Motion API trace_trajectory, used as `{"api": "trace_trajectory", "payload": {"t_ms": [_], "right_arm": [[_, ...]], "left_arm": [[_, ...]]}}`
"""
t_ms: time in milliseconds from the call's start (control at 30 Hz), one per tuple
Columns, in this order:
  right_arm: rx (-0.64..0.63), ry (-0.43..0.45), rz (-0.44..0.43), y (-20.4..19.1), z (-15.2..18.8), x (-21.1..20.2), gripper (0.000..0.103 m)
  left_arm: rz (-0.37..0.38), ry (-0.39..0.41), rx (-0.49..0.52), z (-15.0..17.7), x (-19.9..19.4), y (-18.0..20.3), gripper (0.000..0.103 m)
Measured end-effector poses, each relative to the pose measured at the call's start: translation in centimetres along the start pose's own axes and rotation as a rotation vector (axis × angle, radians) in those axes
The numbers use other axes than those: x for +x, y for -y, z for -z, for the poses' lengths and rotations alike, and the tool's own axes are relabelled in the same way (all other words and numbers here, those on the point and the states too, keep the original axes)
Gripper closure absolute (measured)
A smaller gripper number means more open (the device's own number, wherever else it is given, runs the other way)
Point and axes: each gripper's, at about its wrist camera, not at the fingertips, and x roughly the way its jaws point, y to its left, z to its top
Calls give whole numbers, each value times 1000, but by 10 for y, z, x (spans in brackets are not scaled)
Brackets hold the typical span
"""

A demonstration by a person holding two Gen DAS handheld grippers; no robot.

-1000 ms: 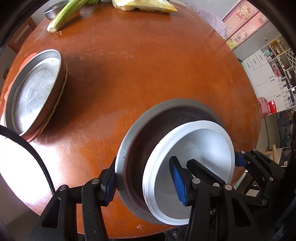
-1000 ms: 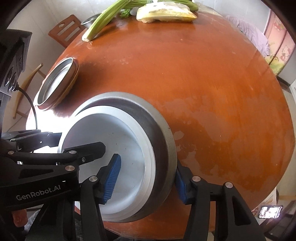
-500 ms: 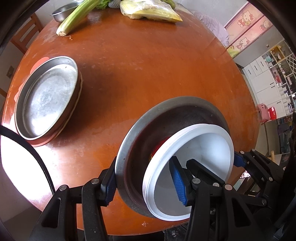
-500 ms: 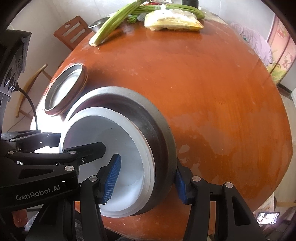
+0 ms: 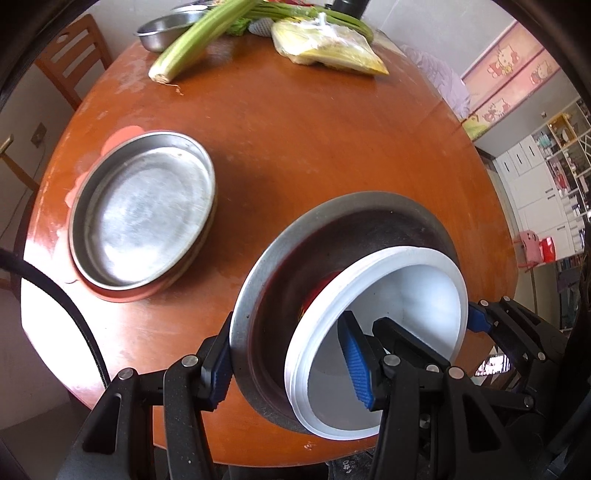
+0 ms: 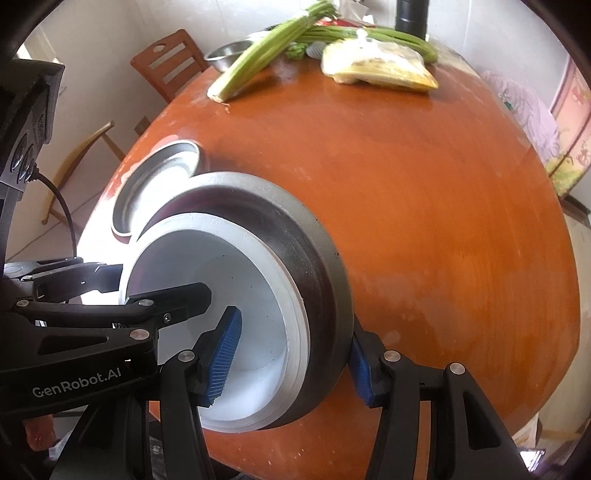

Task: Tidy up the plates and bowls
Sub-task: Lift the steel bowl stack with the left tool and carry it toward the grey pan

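Observation:
A wide metal bowl (image 5: 332,236) with white bowls (image 5: 406,295) nested inside hangs tilted above the round orange table (image 5: 314,140). Something red (image 5: 321,295) shows between metal and white. My left gripper (image 5: 286,363) is shut on the stack's left wall, one pad outside the metal, the other inside the white bowl. My right gripper (image 6: 293,365) grips the opposite wall (image 6: 325,280) the same way. A shallow metal pan (image 5: 144,210) sits on a red plate at the table's left, also seen as the pan (image 6: 159,181) behind the stack.
At the table's far edge lie celery stalks (image 5: 199,40), a small metal bowl (image 5: 162,29) and a plastic bag of yellow food (image 5: 328,48). A wooden chair (image 5: 70,62) stands beyond the left rim. Shelves and cabinets (image 5: 546,173) fill the room on the right.
Both grippers have risen with the bowl stack, and more of the table shows. The metal pan on the left now sits closer to the stack in both views.

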Motion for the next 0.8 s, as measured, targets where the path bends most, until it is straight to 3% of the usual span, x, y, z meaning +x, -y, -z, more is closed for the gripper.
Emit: {"api": "trace_trajectory", "payload": {"t_ms": [800], "right_arm": [[-150,72,-44,-59,-59,-17,47]], "left_arm": [[-36,110,-105,-17,-57,-56,51]]}}
